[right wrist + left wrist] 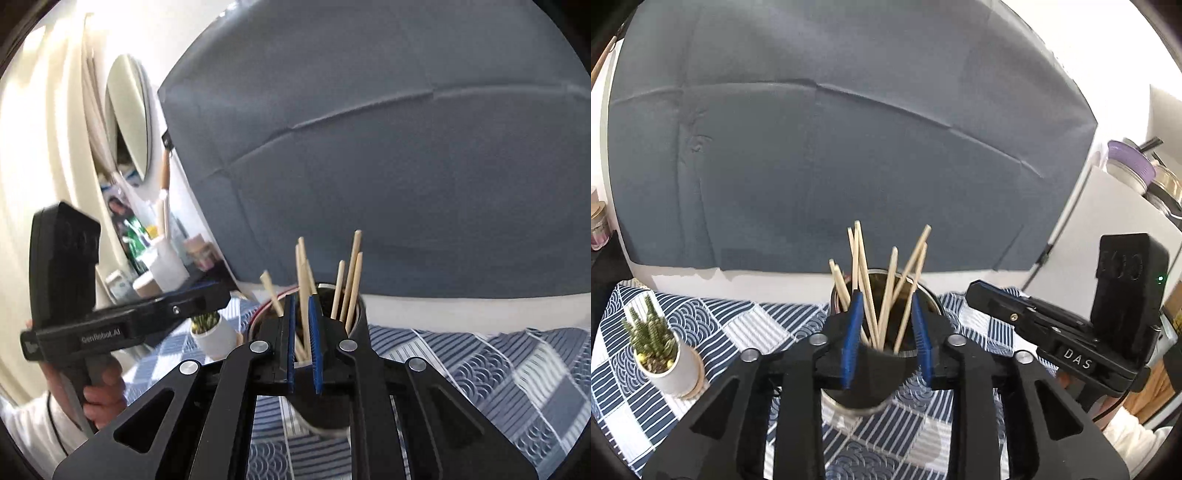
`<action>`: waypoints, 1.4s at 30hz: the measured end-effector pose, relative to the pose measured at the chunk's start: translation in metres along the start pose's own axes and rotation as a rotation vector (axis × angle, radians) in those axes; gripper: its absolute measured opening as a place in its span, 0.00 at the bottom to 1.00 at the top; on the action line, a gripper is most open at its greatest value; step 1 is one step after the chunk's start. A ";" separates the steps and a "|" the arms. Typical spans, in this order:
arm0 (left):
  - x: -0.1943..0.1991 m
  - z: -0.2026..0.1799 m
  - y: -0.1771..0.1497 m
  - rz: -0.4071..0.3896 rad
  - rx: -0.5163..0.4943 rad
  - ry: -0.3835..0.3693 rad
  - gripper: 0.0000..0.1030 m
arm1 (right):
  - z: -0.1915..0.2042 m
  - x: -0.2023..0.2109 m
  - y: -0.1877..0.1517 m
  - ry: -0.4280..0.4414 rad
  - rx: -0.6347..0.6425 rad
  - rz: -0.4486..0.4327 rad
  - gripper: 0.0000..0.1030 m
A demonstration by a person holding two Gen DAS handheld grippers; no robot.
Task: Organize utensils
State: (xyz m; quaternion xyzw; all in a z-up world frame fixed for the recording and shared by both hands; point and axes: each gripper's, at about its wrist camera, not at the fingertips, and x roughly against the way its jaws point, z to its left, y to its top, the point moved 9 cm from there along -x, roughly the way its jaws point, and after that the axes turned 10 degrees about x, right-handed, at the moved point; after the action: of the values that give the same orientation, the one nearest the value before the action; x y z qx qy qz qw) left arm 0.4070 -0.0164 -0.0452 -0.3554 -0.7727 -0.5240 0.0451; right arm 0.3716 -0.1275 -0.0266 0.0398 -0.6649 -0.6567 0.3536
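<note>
Several wooden chopsticks (882, 295) stand loose in a metal cup (857, 400) on the patterned tablecloth. My left gripper (886, 314) is open just in front of the cup. The sticks show between its blue pads (852, 336), and neither pad touches them. In the right wrist view the same chopsticks (351, 280) and cup (325, 417) sit just beyond my right gripper (302, 306). Its pads stand almost together, and it holds nothing. From the left wrist view, the right gripper (975, 291) sits right of the cup with a bare tip. The left gripper (221, 291) sits left of the cup.
A small potted plant (668, 369) (214, 332) stands left of the cup on the blue-and-white cloth (738, 325). A grey backdrop (849, 166) rises behind the table. Jars and bottles (166, 266) crowd the far left, and lidded pots (1130, 166) the far right. A hand (103, 398) grips the left handle.
</note>
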 end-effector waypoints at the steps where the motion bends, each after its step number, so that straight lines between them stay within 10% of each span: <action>1: 0.005 0.000 -0.002 0.006 -0.004 -0.002 0.36 | 0.007 0.002 0.001 -0.012 0.005 0.007 0.09; 29: 0.134 0.009 -0.058 0.036 -0.154 0.052 0.92 | 0.098 0.175 -0.059 -0.375 -0.026 0.016 0.82; 42: 0.182 -0.034 -0.076 -0.013 -0.116 0.159 0.94 | 0.102 0.249 -0.083 -0.335 0.020 0.073 0.87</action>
State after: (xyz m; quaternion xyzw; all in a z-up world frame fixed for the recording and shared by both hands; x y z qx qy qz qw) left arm 0.2165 0.0313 -0.0087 -0.3098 -0.7372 -0.5948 0.0820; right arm 0.0979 -0.1815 0.0142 -0.0908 -0.7220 -0.6343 0.2612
